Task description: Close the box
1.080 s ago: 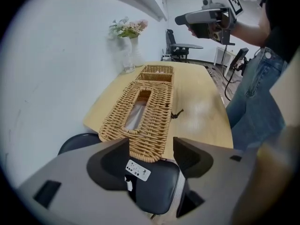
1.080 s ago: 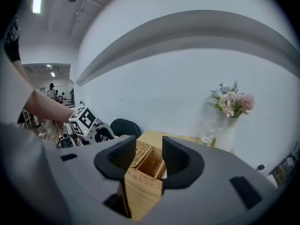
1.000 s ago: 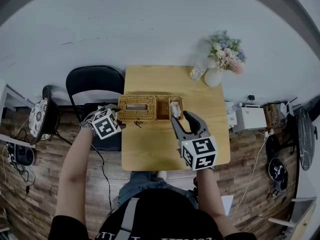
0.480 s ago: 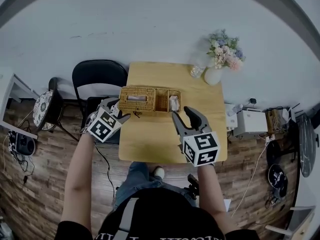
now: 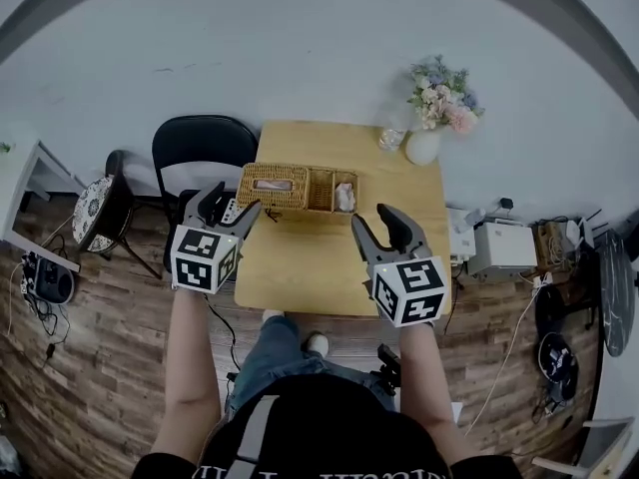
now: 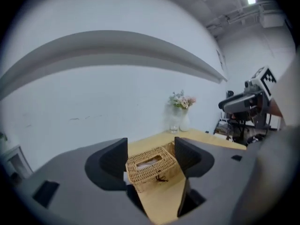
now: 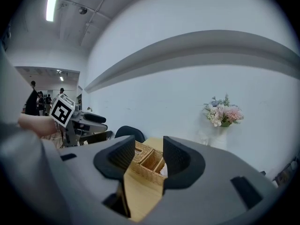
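Observation:
A woven wicker box [image 5: 298, 189] lies across the far half of the wooden table [image 5: 329, 267]. A lid with a slot lies flat on its left part; two small compartments at its right end are uncovered, one holding something white [image 5: 345, 196]. My left gripper [image 5: 232, 205] hovers off the table's left edge, open and empty, short of the box. My right gripper [image 5: 374, 218] is over the table's near right, its jaws opening with nothing between them. The left gripper [image 6: 151, 151] frames the box [image 6: 151, 168] between its jaws. So does the right gripper [image 7: 149, 153] with the box [image 7: 149, 164].
A white vase of flowers [image 5: 426, 144] and a clear glass [image 5: 391, 140] stand at the table's far right corner. A black chair [image 5: 205, 153] stands at the left of the table. White appliances [image 5: 497, 238] and cables sit on the floor at the right.
Both grippers have drawn back from the box toward me. The right gripper, earlier close to the box's right end, is now well short of it. The box has not moved.

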Tool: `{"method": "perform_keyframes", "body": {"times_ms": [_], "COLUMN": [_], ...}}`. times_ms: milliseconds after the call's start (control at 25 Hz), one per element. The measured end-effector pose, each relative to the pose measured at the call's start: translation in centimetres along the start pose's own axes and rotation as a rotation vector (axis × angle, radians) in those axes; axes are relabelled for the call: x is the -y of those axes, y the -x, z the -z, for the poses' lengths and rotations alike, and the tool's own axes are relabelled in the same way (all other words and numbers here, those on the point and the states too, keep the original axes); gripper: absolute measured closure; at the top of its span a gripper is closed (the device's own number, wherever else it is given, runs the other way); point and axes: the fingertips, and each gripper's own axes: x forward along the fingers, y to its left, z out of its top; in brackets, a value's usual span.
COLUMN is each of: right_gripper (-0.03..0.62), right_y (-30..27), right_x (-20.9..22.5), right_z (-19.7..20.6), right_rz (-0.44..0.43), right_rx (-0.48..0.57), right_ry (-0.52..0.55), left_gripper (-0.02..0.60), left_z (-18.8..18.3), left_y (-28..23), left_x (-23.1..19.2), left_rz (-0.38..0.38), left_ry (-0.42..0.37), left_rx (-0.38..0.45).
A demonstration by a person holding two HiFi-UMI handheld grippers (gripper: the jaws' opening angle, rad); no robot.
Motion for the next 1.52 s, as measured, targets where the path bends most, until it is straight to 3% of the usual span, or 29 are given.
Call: {"method": "perform_keyframes", "body": {"times_ms": [120,280,480,760,920,960,1040,1080,1360,1520], "right_gripper": [0.401,0.401,0.403,0.475,0.552,0.564,0.574,0.577,0.579,0.579], "right_y": [0.8,1.6,2.3,1.5,1.7,1.7,1.7,1.7,1.8,1.6], "right_x": [-0.3,-0.6,-0.2,-1.8,-2.3,-2.4,-2.7,-2.8,-3.0,-3.0], "right_z": [-0.4,-1.2,-2.4,-6.3,-8.7,-9.1,-9.6,-9.8,-11.0,-11.7], "right_rz": [-0.002,-0.013,0.035,0.075,0.112,0.120,0.128,0.133,0.168,0.187], "right_rx": [0.022,0.062,0.102,0.173,0.246,0.262,0.281,0.285,0.294,0.286], "right_ry": [0.008,0.020,0.006,0.025,0.047,0.045,0.045,0.051,0.093,0.115], "left_gripper": [0.282,0.282,0.282,0.291,0.345,0.380,0.529,0.569,0.569,0.569], "left_z": [-1.2,-3.0,-5.0,-8.6,-10.5,-10.8,-11.0,-11.0,-12.5,-13.6], "left_y": [1.7,3.1,3.2,5.1,6.0,6.1,6.5,6.7,7.0,7.3], "left_x": [0.2,0.7,0.8,-2.1,-3.4,-3.8,-4.8,-5.2,-5.3,-5.6], "left_rz": [-0.038,-0.065,-0.029,-0.009,-0.003,-0.015,-0.045,-0.051,-0.007,-0.020], "left_ry": [0.094,0.142,0.107,0.076,0.054,0.047,0.045,0.048,-0.003,-0.032], "left_rx": [0.078,0.164,0.207,0.294,0.353,0.360,0.373,0.381,0.449,0.472]}}
